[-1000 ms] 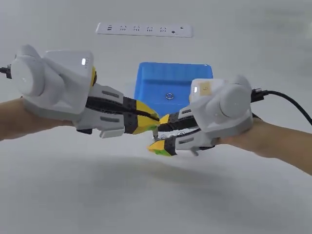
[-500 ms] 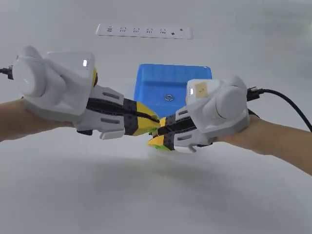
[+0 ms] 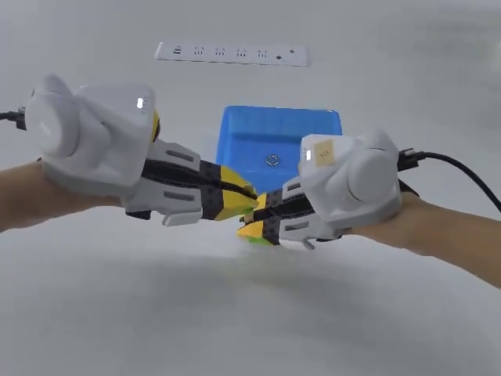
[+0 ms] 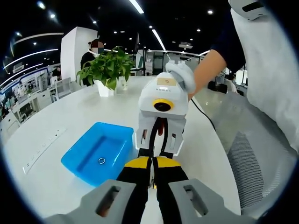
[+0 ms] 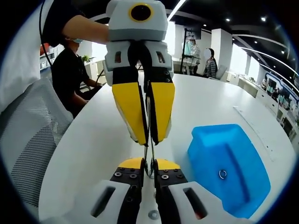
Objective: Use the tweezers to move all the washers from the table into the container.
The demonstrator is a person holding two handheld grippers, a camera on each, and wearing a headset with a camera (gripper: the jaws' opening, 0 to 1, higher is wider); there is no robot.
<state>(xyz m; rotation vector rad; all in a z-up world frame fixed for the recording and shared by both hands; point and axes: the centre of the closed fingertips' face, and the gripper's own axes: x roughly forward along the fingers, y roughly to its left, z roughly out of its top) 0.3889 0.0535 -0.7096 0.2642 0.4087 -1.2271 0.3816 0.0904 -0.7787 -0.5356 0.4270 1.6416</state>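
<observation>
Head view: the left gripper (image 3: pixel 244 197) and the right gripper (image 3: pixel 256 216) meet tip to tip above the white table (image 3: pixel 235 313). Just behind their tips sits the blue container (image 3: pixel 258 129) with one washer (image 3: pixel 272 160) on its floor. A power strip (image 3: pixel 232 53) lies well beyond the container.

Left gripper view: the left gripper (image 4: pixel 152 163) has its yellow-tipped jaws pressed together. The right gripper (image 4: pixel 156 150) faces it head-on, with its tips touching the left one's. The container (image 4: pixel 84 161) stands to the left of the jaws, with the washer (image 4: pixel 101 161) inside. A potted plant (image 4: pixel 105 70) stands far ahead of the jaws.

Right gripper view: the thin metal tweezers (image 5: pixel 149 156) run between the two tools. The left gripper (image 5: pixel 148 138) comes down from above, its yellow jaws pinched on the upper end. The right gripper (image 5: pixel 149 167) has its jaws closed around the lower end. The container (image 5: pixel 233 186) lies to the right of the jaws and holds the washer (image 5: pixel 223 174). A small ring (image 5: pixel 153 215) shows low between the right jaws, possibly another washer lying on the table.
</observation>
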